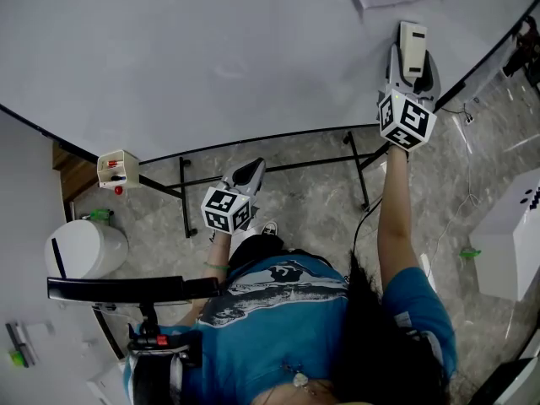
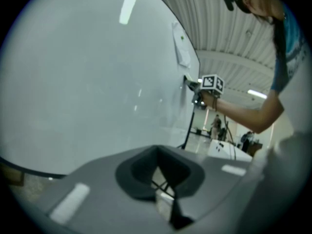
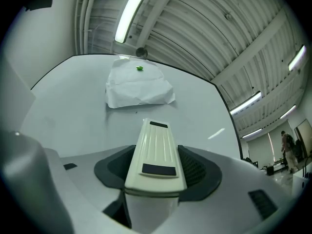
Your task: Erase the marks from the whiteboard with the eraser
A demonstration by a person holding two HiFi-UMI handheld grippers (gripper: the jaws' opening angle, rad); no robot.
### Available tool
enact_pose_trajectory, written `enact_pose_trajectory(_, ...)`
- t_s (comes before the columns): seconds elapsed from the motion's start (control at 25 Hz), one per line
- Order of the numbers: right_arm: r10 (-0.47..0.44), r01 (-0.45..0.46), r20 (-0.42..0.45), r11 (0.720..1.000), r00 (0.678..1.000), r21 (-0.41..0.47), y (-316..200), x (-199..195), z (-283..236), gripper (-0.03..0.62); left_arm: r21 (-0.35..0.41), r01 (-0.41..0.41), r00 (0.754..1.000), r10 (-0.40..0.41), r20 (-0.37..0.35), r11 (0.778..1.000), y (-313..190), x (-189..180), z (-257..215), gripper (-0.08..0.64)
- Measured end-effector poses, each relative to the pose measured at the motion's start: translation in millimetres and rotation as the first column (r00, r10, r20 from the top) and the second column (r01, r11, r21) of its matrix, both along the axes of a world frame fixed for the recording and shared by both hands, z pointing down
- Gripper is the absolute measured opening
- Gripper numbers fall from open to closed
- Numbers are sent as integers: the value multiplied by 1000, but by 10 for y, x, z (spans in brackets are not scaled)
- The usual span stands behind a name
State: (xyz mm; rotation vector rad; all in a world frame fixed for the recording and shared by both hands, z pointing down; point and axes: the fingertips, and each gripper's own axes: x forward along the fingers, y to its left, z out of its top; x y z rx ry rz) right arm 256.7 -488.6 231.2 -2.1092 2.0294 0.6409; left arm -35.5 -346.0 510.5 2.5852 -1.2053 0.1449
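Operator: blue shirt at 6 o'clock of the head view, right arm stretched out towards 1 o'clock, left arm bent and kept close to the body
Left claw: held low, just below the lower edge of the whiteboard, at 11 o'clock of the shirt
Left claw state: in the left gripper view the claw is narrow, dark pads drawn together, nothing between them
Right claw: raised at 1 o'clock of the head view, its marker cube facing the camera
Right claw state: in the right gripper view the claw is clamped on the eraser, one dark pad against each long side
Eraser: cream body, projecting beyond the claw tips, lying over the whiteboard surface near its right edge
Whiteboard: pale surface with a black rim, carried on a black stand over a grey floor
Paper sheet: white, creased, on the board at 12 o'clock of the eraser and apart from it
Green spot: on the upper part of the paper sheet
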Motion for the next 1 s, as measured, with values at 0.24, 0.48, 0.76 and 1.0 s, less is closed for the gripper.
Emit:
enact_pose_trajectory(0.24,16,-16,-18,1000,1000,9,12,-44,5,264,-4,-10,1000,10,3,1000,-11,70,8,3)
enact_pose_trajectory(0.48,-7,13,-146,999,989,37,94,-604,66,264,-8,-8,1000,8,7,1000,-23,55,35,3)
enact_pose_trajectory(0.76,-94,107,-300,994,949,24,226,-1514,314,264,-8,21,1000,-21,5,1000,-34,-37,26,3)
enact_pose_trajectory(1.0,-227,219,-405,974,886,-66,390,-2284,703,264,-9,41,999,-41,12,999,16,-82,27,3)
